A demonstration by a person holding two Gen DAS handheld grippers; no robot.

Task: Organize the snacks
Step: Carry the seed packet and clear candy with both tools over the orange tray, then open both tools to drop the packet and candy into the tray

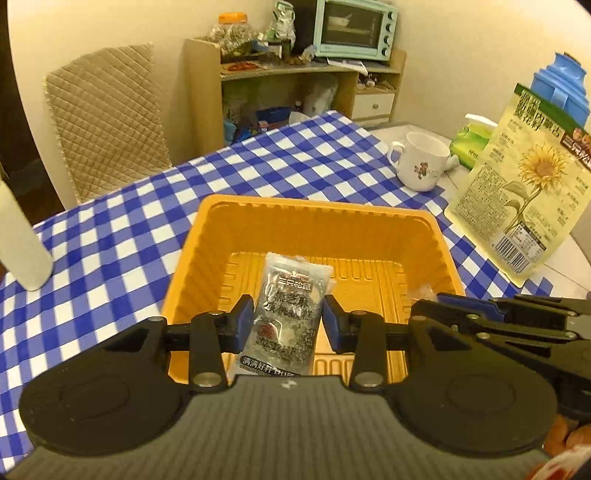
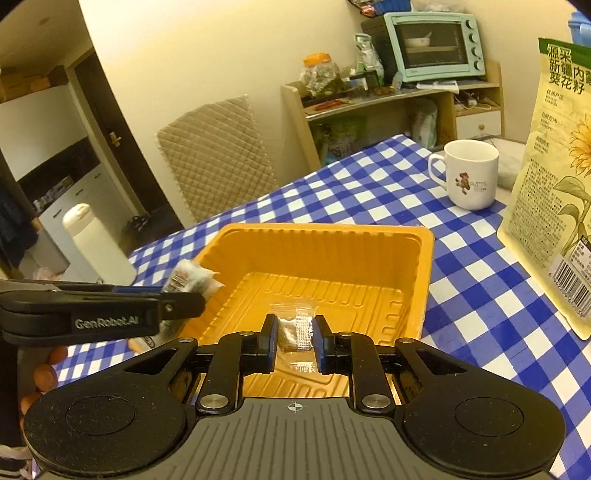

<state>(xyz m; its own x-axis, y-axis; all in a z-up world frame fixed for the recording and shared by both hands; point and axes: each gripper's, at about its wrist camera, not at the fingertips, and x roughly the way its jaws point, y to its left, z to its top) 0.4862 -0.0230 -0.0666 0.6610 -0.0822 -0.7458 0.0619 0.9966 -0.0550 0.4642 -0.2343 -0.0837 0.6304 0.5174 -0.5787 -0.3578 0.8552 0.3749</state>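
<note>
The left gripper (image 1: 288, 321) hangs over the near edge of an orange plastic tray (image 1: 310, 225) that sits on a blue-and-white checked tablecloth (image 1: 147, 206). Its blue pads are partly closed and press on both sides of a grey snack packet (image 1: 286, 306) printed with dark lettering, which stands upright between them, its top end above the tray floor. The right gripper (image 2: 295, 341) is drawn in as narrow as it goes and pinches a small clear-wrapped sweet (image 2: 293, 330) between its pads, also above the tray's ribbed floor (image 2: 332, 291), near the front. In the right wrist view the left gripper comes in from the left edge with the packet's crimped white end (image 2: 192, 277) poking out above the tray's left rim; in the left wrist view the right gripper (image 1: 443, 297) reaches in from the right side, level with the tray's right wall. A person's fingers (image 2: 44, 373) show at the lower left of the right wrist view, behind the left gripper. Apart from what the grippers hold over it, the tray floor looks bare. Beyond the tray on the right stands a white mug (image 2: 471, 173) with a small cartoon print, and further right a tall yellow bag of sunflower seeds (image 2: 554, 192) stands upright. A white bottle (image 2: 96, 247) stands off the tray's left side. Behind the table are a quilted chair back (image 1: 107, 122) and a shelf unit carrying a mint-green toaster oven (image 1: 356, 29).
</note>
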